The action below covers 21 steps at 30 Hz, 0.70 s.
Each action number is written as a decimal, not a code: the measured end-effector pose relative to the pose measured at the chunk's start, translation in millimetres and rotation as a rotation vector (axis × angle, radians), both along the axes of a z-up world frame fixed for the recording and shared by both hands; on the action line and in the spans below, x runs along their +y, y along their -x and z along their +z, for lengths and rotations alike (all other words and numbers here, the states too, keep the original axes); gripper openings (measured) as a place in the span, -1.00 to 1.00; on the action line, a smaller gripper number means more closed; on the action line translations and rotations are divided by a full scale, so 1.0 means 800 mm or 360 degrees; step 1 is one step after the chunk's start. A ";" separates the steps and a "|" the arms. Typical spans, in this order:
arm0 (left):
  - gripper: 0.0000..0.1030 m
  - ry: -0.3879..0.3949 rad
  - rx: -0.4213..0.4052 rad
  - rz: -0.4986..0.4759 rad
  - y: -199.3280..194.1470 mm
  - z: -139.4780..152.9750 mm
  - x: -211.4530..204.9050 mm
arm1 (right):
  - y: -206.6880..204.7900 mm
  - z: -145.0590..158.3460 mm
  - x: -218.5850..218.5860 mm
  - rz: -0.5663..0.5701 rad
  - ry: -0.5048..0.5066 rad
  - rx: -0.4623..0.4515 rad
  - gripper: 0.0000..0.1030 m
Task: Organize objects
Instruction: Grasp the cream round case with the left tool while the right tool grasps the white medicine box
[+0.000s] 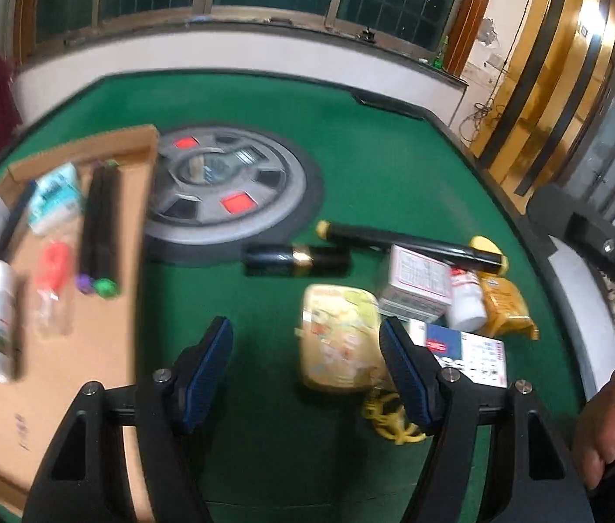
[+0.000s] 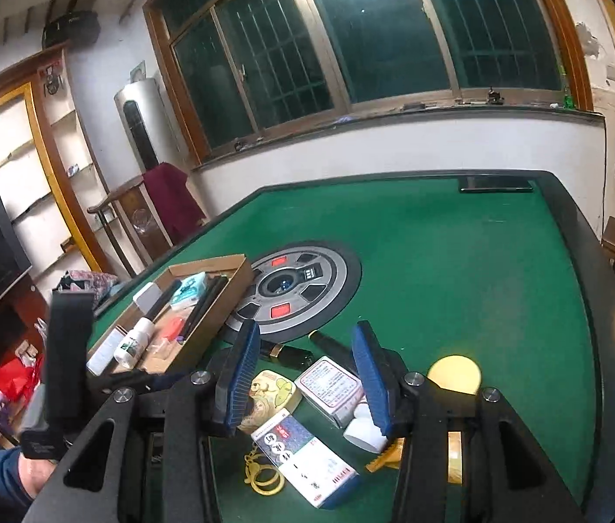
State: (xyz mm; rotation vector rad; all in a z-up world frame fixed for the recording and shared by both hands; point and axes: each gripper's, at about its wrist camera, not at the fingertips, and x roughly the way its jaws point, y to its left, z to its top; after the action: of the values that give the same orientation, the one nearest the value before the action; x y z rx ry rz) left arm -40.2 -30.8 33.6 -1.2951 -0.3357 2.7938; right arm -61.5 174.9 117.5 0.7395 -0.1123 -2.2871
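Left wrist view shows the left gripper [image 1: 305, 370] spread with nothing between its pads above the green table [image 1: 373, 139], the yellow tin [image 1: 338, 340] just right of its gap and the cardboard tray [image 1: 133, 226] of sorted items left of that tin. Right wrist view has the right gripper [image 2: 307, 377] spread and still opening, nothing pinched, hovering over the same tin [image 2: 270, 396]; a white carton [image 2: 331, 388] lies just right of the tin and a blue-and-white box [image 2: 303, 462] just nearer the camera.
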 end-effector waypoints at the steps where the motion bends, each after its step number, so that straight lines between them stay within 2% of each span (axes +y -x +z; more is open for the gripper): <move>1: 0.33 0.0006 -0.0016 -0.0009 0.002 -0.002 0.003 | 0.001 0.000 0.004 -0.0001 0.0001 -0.0011 -0.04; 9: 0.33 0.0034 -0.0033 0.0006 0.016 -0.010 0.008 | -0.005 0.005 0.017 0.0100 0.0034 -0.0030 -0.04; 11: 0.31 0.0066 -0.0099 0.0059 0.027 -0.016 0.005 | -0.002 0.002 0.018 0.0081 0.0043 -0.0072 -0.04; 13: 0.32 -0.0003 -0.0134 -0.0014 0.039 -0.019 0.005 | 0.001 -0.003 0.016 0.0083 0.0015 -0.0098 -0.04; 15: 0.32 0.0020 -0.0145 -0.0027 0.047 -0.020 0.012 | 0.003 -0.008 0.014 0.0116 -0.0014 -0.0134 -0.04; 16: 0.29 0.0054 -0.0158 -0.0081 0.052 -0.021 0.021 | 0.003 -0.009 0.013 0.0120 -0.0027 -0.0133 -0.03; 18: 0.22 0.0227 -0.0138 -0.0120 0.054 -0.027 0.041 | 0.003 -0.012 0.012 0.0184 -0.0021 -0.0151 0.07; 19: 0.09 0.0299 -0.0127 -0.0122 0.051 -0.029 0.048 | 0.004 -0.016 0.010 0.0227 -0.0031 -0.0176 0.07; 21: -0.38 0.0259 -0.0126 -0.0099 0.040 -0.026 0.043 | 0.005 -0.020 0.007 0.0260 -0.0040 -0.0207 0.09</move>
State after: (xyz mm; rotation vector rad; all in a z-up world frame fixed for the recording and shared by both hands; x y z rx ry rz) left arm -72.2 4.0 13.2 -1.4247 -0.0706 2.7731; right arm -65.3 180.5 101.7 0.8781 -0.0806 -2.0892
